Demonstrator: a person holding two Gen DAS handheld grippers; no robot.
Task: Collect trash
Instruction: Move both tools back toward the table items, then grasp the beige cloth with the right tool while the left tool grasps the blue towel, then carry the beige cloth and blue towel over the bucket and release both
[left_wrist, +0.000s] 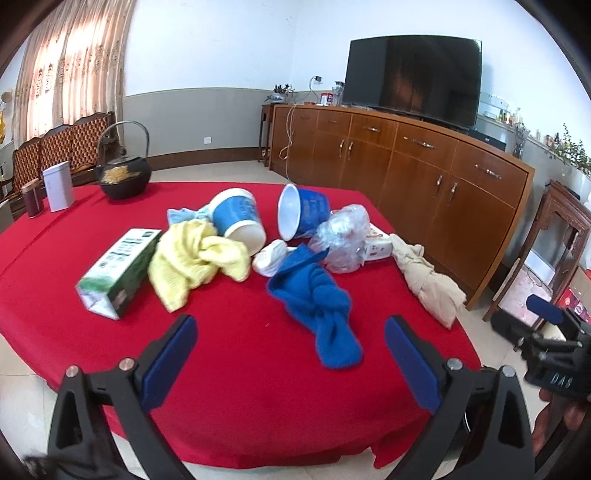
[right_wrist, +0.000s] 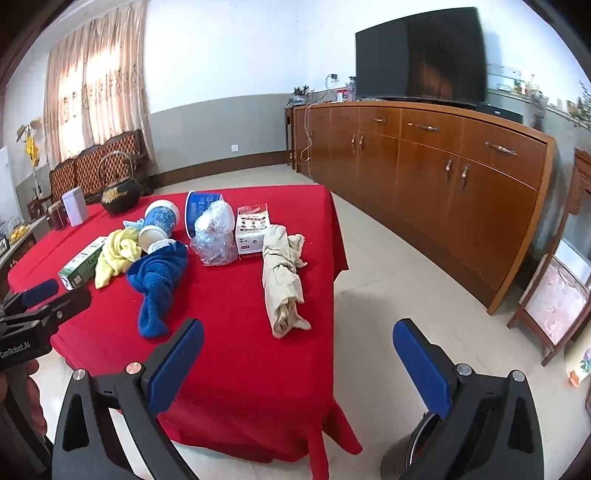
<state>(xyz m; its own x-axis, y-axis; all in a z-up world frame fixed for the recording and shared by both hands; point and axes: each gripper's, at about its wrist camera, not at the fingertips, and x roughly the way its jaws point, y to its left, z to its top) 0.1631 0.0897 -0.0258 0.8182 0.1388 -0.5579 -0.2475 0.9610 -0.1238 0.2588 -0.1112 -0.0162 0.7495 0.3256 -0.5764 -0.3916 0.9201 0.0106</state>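
Observation:
A pile of litter lies on the red tablecloth (left_wrist: 240, 350). It holds a green carton (left_wrist: 118, 273), two tipped blue paper cups (left_wrist: 240, 219) (left_wrist: 301, 212), a crumpled clear plastic bag (left_wrist: 343, 238), a small white box (left_wrist: 376, 248) and a white wad (left_wrist: 269, 256). Among them lie a yellow cloth (left_wrist: 192, 262), a blue cloth (left_wrist: 317, 302) and a beige cloth (left_wrist: 428, 280). My left gripper (left_wrist: 290, 322) hangs open above the near table edge, short of the blue cloth. My right gripper (right_wrist: 298, 325) is open and empty near the beige cloth (right_wrist: 280, 280) at the table's right side.
A black iron kettle (left_wrist: 123, 173), a white tin (left_wrist: 58, 186) and a dark jar (left_wrist: 32, 197) stand at the table's far left. A long wooden cabinet (right_wrist: 443, 173) with a television (right_wrist: 421, 55) runs along the right wall. Tiled floor (right_wrist: 388, 288) lies between.

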